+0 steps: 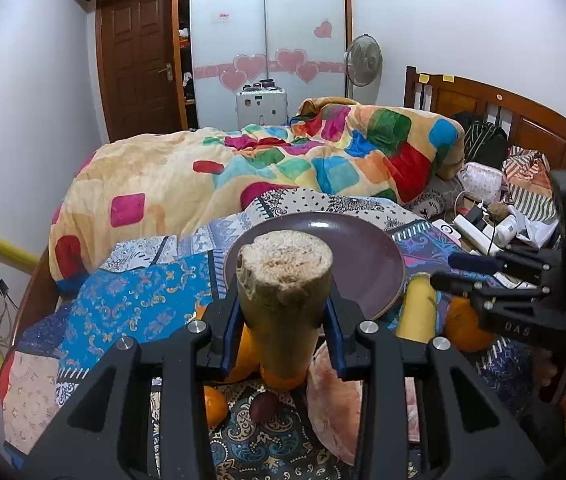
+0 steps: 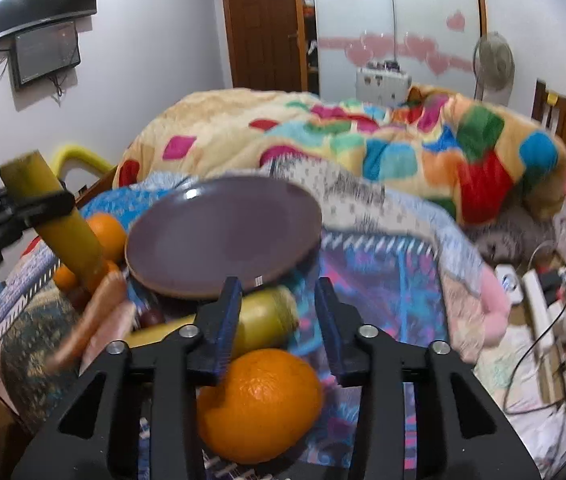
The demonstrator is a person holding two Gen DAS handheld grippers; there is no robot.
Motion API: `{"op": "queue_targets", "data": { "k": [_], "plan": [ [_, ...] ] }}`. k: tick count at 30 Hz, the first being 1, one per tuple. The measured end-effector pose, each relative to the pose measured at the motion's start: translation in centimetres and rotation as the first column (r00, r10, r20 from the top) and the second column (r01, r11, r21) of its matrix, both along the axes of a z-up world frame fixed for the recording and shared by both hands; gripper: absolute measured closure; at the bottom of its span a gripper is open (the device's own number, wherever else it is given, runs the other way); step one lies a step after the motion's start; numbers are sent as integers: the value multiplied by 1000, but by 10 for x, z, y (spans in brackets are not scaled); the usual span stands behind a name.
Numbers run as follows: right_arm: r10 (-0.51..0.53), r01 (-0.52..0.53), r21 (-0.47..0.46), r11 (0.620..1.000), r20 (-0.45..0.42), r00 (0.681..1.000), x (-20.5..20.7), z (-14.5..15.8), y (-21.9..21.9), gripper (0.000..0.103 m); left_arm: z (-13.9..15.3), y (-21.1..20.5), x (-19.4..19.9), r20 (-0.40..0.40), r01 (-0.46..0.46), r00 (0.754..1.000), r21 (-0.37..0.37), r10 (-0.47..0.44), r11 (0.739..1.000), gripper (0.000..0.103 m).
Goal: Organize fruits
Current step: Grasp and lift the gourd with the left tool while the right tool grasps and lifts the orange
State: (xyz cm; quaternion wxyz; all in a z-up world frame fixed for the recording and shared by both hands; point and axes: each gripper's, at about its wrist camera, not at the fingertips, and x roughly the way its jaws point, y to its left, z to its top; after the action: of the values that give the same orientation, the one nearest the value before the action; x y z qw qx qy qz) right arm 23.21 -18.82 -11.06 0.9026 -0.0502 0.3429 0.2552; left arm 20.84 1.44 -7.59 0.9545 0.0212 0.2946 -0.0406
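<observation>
Sugarcane piece [image 1: 285,280] clamped between left fingers [image 1: 230,332], plate [image 1: 367,264] beyond

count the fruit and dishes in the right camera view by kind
oranges: 3 clearly seen; a fourth may be hidden behind the lifted stalk
yellow stalk pieces: 2
pink pieces: 2
small dark fruit: 1
plate: 1
total: 9

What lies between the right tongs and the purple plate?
In the right wrist view, a yellow-green cane piece lies on the cloth between the open right tongs and the purple plate.
</observation>
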Motion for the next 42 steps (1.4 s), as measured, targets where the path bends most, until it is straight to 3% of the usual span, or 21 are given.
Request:
{"op": "queue_targets", "data": {
  "k": [3, 6, 8, 11, 14, 26, 29, 30, 35, 42],
  "plan": [
    [11, -11, -11, 1000, -3, 1000, -7, -2, -1, 63, -3, -1, -1, -7, 5, 1000, 2, -4, 1000, 67],
    [35, -34, -6, 999, 28, 999, -20, 5, -4, 43, -4, -3, -2, -9, 7, 1000, 0, -7, 1000, 67],
    [37, -36, -23, 999, 44, 998, -28, 7, -4, 37, -5, -4, -3, -13, 10, 1000, -2, -10, 1000, 67],
    [33, -31, -54, 998, 31, 999, -33, 1, -9, 37, -5, -7, -5, -13, 12, 1000, 10, -12, 1000, 67],
    [0, 7, -100, 995, 74, 997, -42, 3, -16, 37, -4, -8, -7, -16, 20, 1000, 6, -20, 1000, 67],
    [-61, 62, -114, 991, 16, 998, -30, -9, -41, 31, -2, -15, -12, -19, 31, 999, 13, -31, 999, 67],
    [-56, 58, -134, 989, 14, 998, -30, -13, -39, 34, -1, -16, -10, -21, 31, 999, 12, -31, 999, 67],
    [-68, 71, -148, 986, 25, 997, -30, -14, -39, 41, -1, -15, -9, -22, 31, 999, 10, -31, 999, 67],
    [-54, 54, -104, 993, 7, 999, -28, -9, -39, 42, 1, -15, -2, -34, 36, 999, 8, -36, 999, 67],
    [-28, 32, -39, 999, 99, 995, -22, 26, -21, 42, 8, -14, 15, -44, 33, 999, 14, -33, 999, 67]
  ]
}}
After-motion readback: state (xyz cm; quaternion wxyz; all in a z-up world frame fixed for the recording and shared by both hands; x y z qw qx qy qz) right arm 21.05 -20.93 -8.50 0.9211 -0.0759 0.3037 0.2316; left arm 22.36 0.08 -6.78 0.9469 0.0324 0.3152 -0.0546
